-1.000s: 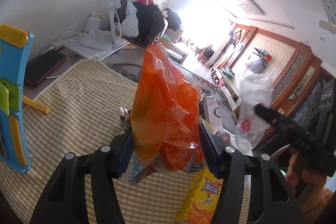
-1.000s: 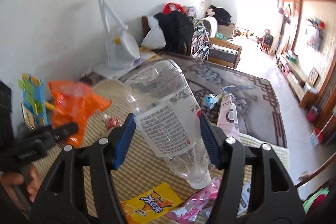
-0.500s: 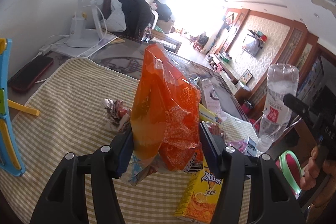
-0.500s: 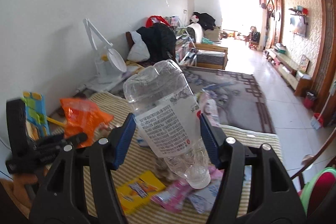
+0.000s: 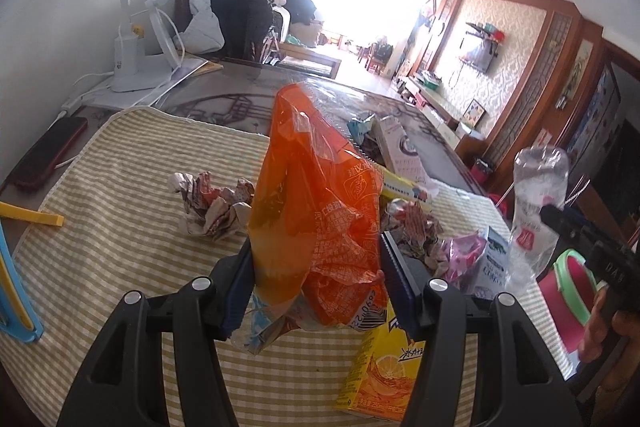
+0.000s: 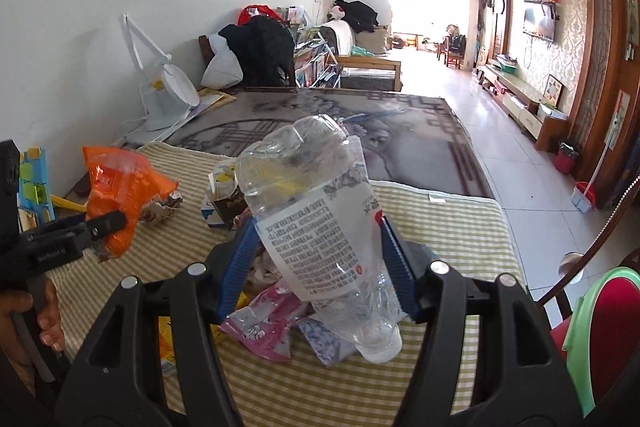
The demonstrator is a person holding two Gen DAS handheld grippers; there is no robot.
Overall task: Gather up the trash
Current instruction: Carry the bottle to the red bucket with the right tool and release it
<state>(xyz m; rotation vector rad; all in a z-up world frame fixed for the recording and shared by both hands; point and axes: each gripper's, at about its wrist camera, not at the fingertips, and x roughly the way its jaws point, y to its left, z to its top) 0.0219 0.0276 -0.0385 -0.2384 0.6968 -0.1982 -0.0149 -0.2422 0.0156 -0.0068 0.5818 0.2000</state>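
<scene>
A crinkled orange plastic snack bag (image 5: 316, 227) is pinched upright between the blue pads of the left claw (image 5: 316, 279), above the yellow-and-white checked cloth (image 5: 120, 227) covering the bench. A crushed clear plastic water bottle with a white printed label (image 6: 320, 227) is clamped cap-down across its labelled middle by the right claw (image 6: 320, 263), near the bench's right edge. Both are judged light; the bag is limp and slippery, so a bunched fold is the surer hold, while the dented bottle yields under pressure and is best held at the label. Loose litter is spread on the cloth below: crumpled printed paper wads (image 5: 212, 207), a yellow lemon-tea carton (image 5: 380, 379), a pink foil wrapper (image 6: 264, 327) and a small opened white milk carton (image 6: 220, 203). A red bin with a green rim (image 6: 600, 331) is seen just beyond the bench's right edge, seemingly unobstructed, and is judged the likely drop point.
</scene>
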